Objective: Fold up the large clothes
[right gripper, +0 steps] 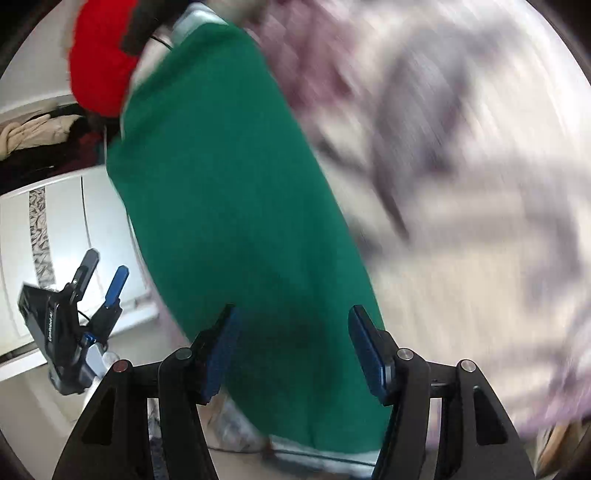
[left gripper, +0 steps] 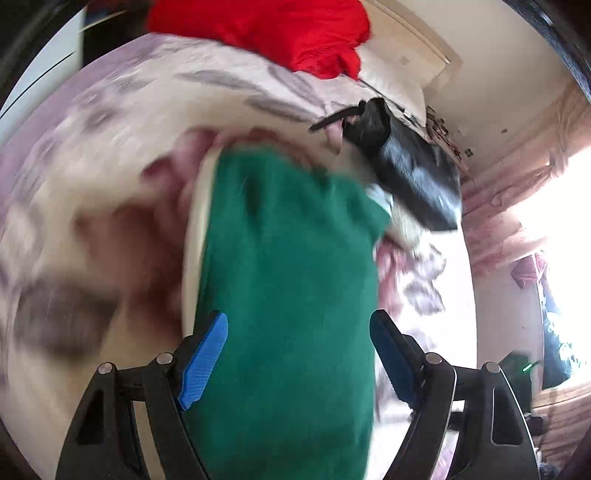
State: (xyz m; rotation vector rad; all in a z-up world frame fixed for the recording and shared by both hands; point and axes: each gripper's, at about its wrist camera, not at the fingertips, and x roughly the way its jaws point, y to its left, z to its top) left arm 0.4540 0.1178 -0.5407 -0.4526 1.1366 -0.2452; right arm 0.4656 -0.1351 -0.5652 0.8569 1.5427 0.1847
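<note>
A green garment (left gripper: 288, 240) lies as a long folded strip on the flower-patterned bedspread (left gripper: 147, 92). My left gripper (left gripper: 299, 317) hangs above it, blue pads wide apart and gripping nothing. The right wrist view shows the same green strip (right gripper: 221, 166) beneath my right gripper (right gripper: 293, 308), which is open with its pads off the cloth. That view also shows the left gripper (right gripper: 108, 262) off the bed's left side, open and empty. A black tool body (left gripper: 410, 173), blurred, hovers past the garment's far end.
A red garment (left gripper: 277, 29) is heaped at the far end of the bed (right gripper: 99, 62). A white wardrobe (right gripper: 55, 221) and a pile of beige clothes (right gripper: 33, 133) stand left of the bed. Pink curtains (left gripper: 517, 184) and a bright window (left gripper: 554, 221) are to the right.
</note>
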